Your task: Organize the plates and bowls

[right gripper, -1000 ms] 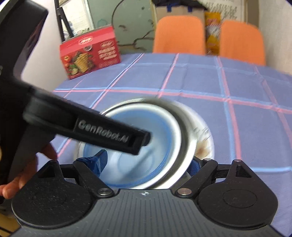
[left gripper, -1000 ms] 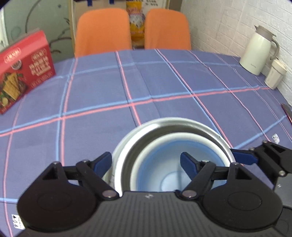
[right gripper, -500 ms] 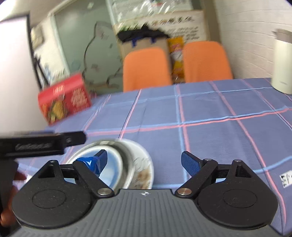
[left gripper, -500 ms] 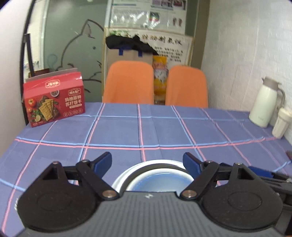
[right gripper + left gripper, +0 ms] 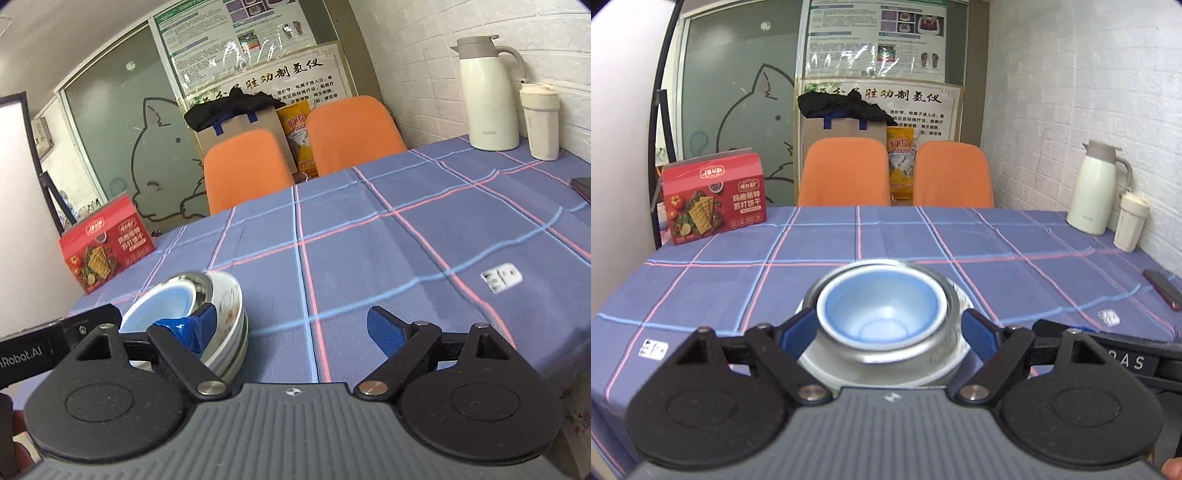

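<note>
A blue-lined bowl (image 5: 879, 314) is nested in a steel bowl (image 5: 951, 306), which rests on white dishes (image 5: 960, 354) on the checked tablecloth. My left gripper (image 5: 888, 332) is open; its blue pads flank the near side of this stack without visibly pressing on it. In the right wrist view the same stack stands at the lower left, with the blue-lined bowl (image 5: 162, 302) and the white patterned dish (image 5: 229, 306) partly hidden behind the left finger. My right gripper (image 5: 295, 328) is open over bare cloth with nothing between its fingers.
A red cracker box (image 5: 713, 199) stands at the table's far left. Two orange chairs (image 5: 846, 173) are behind the table. A white jug (image 5: 1097, 192), a lidded cup (image 5: 1132, 221) and a dark phone (image 5: 1161, 288) sit along the right wall side.
Both grippers have drawn back from the stack and tipped up toward level. The right one swung right, so the stack now lies at its left. The left jaws stand slightly wider.
</note>
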A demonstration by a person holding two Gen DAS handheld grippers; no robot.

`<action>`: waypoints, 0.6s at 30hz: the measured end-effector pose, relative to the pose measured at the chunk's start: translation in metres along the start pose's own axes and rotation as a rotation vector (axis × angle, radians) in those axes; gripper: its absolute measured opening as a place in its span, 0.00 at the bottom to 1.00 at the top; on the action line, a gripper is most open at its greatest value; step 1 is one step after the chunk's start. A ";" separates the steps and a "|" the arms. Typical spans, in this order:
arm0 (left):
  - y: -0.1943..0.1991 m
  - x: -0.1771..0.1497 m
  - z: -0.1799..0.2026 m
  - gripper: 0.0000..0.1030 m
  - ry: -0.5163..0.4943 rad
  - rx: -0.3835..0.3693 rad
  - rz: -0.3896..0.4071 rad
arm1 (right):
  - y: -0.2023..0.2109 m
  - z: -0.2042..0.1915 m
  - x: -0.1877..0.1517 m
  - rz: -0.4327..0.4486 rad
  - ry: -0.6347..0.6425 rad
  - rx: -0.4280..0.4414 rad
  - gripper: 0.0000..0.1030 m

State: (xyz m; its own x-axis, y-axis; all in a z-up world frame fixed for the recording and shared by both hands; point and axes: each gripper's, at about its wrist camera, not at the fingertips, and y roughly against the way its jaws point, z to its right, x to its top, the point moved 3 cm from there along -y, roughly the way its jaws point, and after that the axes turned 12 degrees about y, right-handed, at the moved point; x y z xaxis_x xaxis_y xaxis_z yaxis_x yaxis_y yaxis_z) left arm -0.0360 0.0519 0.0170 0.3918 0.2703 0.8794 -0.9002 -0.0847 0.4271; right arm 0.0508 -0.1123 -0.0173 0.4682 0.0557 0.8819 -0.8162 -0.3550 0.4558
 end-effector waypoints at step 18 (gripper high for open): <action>0.086 -0.050 0.007 0.82 -0.048 -0.028 0.052 | 0.100 -0.012 -0.035 0.148 0.088 -0.088 0.74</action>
State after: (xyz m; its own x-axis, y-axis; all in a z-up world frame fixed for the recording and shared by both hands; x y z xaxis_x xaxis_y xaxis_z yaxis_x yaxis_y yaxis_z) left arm -0.1312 0.0243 0.0116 0.3523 0.2201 0.9096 -0.9243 -0.0706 0.3751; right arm -0.0508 -0.1388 -0.0009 0.3129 0.0919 0.9453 -0.9022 -0.2823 0.3261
